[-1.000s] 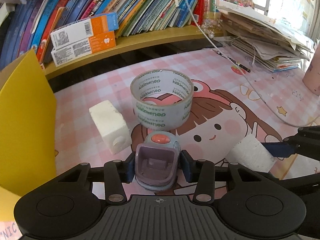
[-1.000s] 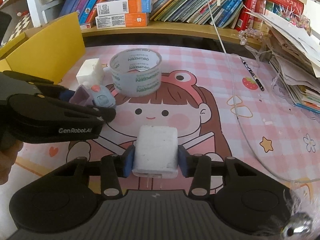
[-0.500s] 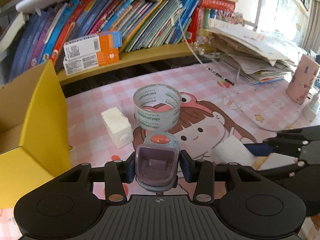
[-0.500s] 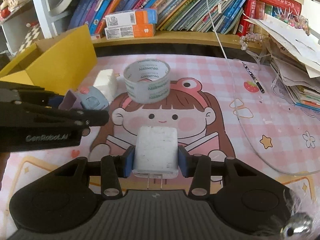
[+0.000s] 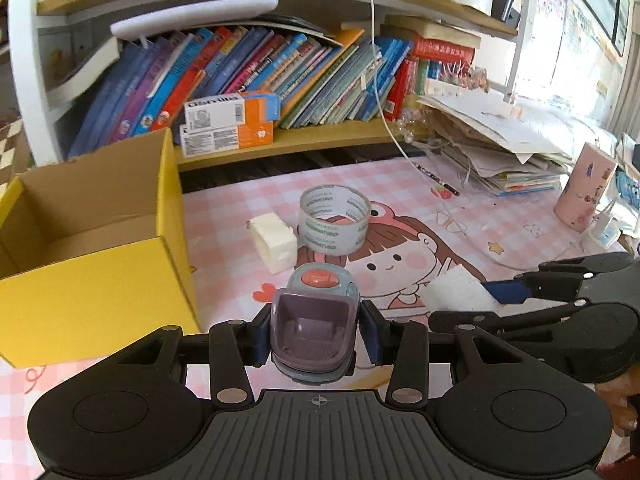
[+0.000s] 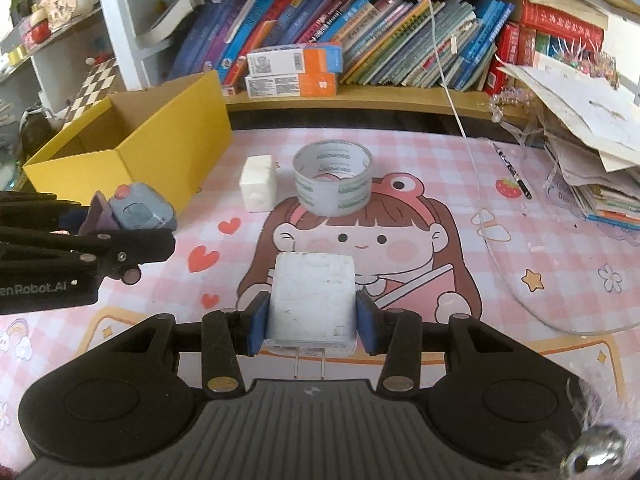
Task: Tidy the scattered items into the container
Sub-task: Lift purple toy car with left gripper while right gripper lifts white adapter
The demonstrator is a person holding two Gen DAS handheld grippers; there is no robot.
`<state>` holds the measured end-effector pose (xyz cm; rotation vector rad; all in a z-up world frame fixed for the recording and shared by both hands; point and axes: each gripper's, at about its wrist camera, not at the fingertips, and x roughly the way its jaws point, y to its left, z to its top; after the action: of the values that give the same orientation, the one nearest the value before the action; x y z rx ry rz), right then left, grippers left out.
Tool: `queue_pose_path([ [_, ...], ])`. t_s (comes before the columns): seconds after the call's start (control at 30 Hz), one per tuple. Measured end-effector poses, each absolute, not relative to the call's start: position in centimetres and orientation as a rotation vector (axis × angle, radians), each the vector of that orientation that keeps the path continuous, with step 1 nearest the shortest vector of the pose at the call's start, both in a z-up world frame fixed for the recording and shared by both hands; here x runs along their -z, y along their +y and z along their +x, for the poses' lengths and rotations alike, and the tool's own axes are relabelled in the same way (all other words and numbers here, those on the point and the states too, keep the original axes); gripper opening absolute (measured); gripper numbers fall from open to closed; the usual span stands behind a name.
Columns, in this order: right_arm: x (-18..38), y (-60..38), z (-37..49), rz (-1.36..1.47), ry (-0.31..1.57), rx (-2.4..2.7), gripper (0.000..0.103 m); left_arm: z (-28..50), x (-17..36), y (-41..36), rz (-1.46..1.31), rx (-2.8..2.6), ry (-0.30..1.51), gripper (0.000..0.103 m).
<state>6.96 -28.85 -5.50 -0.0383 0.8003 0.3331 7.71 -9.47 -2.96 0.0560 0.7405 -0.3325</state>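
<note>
Gripping a toy car [image 5: 314, 320] nose-forward, the left gripper [image 5: 315, 330] parallels the right gripper [image 6: 311, 322], clamped on a charger [image 6: 312, 304] with prongs pointing back.

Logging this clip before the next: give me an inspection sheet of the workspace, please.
Surface: pink cartoon mat.
Job's things: tape roll and white block on mat; yellow box open.
Clutter: pen, paper pile, pink cup.
Grippers: left gripper shut on toy; right gripper shut on charger.
Cables: white cable hangs onto mat.
Surroundings: books on shelf behind.
</note>
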Motion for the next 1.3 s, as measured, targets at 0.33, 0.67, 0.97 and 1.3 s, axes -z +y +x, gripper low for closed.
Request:
queue_pose_path([
  [0.33, 4.2, -26.4, 4.9, -0.067, 0.765, -0.324, 0.042, 5.2, 1.9, -7.4, 0.085, 0.332, 0.71, 0.042],
  [0.67, 3.4, -23.1, 3.5, -0.071, 0.759, -0.344, 0.042, 3.4, 1.1, -4.1, 0.079, 0.322, 0.691, 0.042],
  [0.97, 3.1, -19.5, 3.0, -0.096, 0.752, -0.378, 0.042, 2.6, 0.6, -0.7, 0.057, 0.293, 0.672, 0.042],
  [1.3, 2.5, -16.8, 2.5, -0.114, 0.743, -0.385, 0.042, 1.9, -0.1, 2.4, 0.033, 0.286, 0.641, 0.042],
])
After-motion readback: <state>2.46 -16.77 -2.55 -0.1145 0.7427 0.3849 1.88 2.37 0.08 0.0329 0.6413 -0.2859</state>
